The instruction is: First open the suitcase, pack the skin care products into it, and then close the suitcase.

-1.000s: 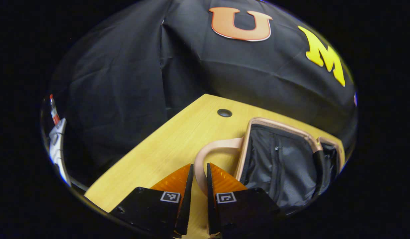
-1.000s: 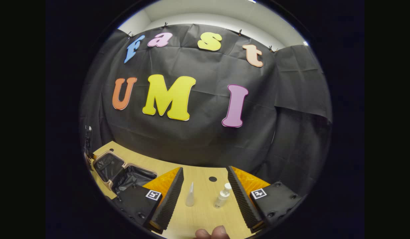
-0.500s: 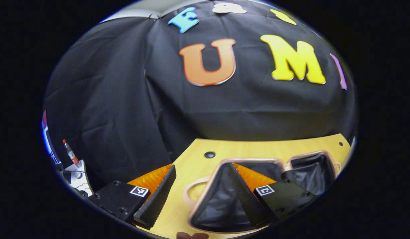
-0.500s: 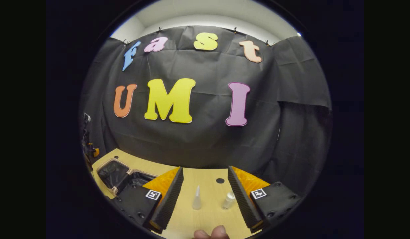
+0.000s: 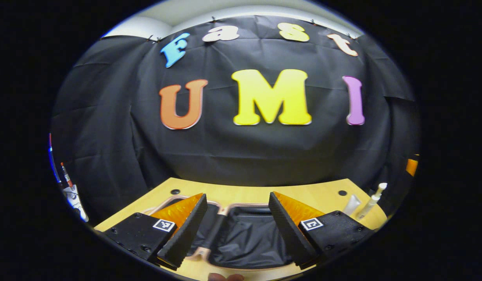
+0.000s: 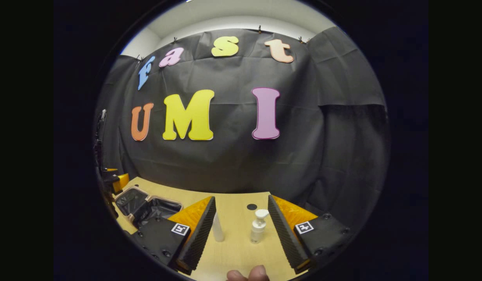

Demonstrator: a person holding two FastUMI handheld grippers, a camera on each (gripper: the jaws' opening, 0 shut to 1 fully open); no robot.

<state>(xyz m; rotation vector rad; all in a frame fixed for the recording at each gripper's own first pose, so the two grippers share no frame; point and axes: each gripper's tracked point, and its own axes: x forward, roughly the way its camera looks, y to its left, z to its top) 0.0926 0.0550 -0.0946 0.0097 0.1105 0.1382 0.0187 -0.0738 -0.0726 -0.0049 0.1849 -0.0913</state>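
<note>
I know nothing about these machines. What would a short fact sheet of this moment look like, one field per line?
Suitcase: lying open on the table, dark lining showing, nothing packed in it that can be seen
Pump bottle: upright on the table, ahead of the right claw
Tube: upright beside the bottle, apart from it
Left claw: open, above the open suitcase
Right claw: open, holding nothing
Packing: not yet begun
</note>
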